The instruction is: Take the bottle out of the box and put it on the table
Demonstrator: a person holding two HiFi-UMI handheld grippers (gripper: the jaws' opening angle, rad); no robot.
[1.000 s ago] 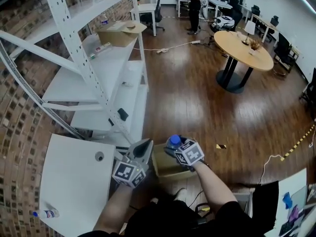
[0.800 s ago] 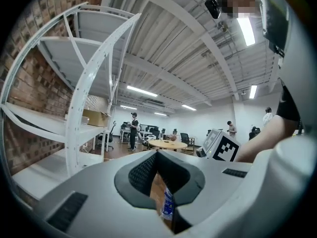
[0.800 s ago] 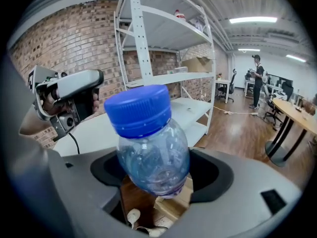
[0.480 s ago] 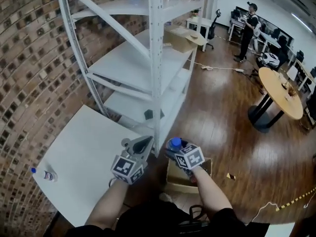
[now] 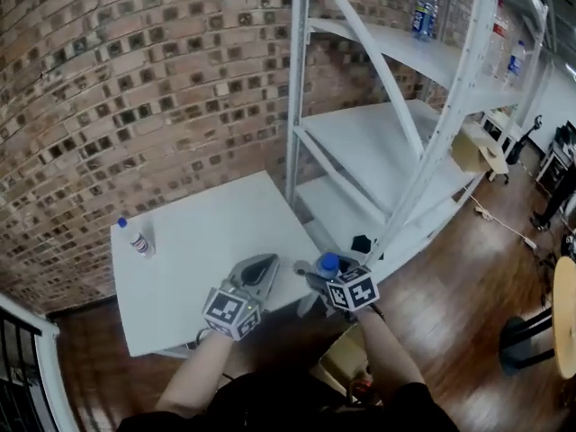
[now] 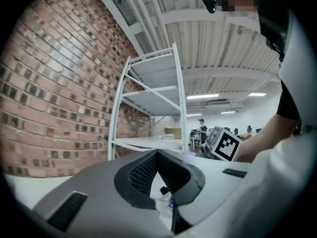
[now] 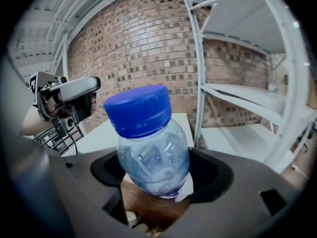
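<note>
Lower centre: R gripper (image 5: 317, 275) clamped on bottle (image 5: 329, 263), cap up, likely to keep it upright; L gripper (image 5: 264, 266) beside it, jaws together, empty. Box (image 5: 340, 360) sits below, near bottom edge. Ahead, table (image 5: 216, 241) has wide bare room; 2nd bottle (image 5: 137, 238) by its far-left edge, shelf (image 5: 396, 151) at right.
</note>
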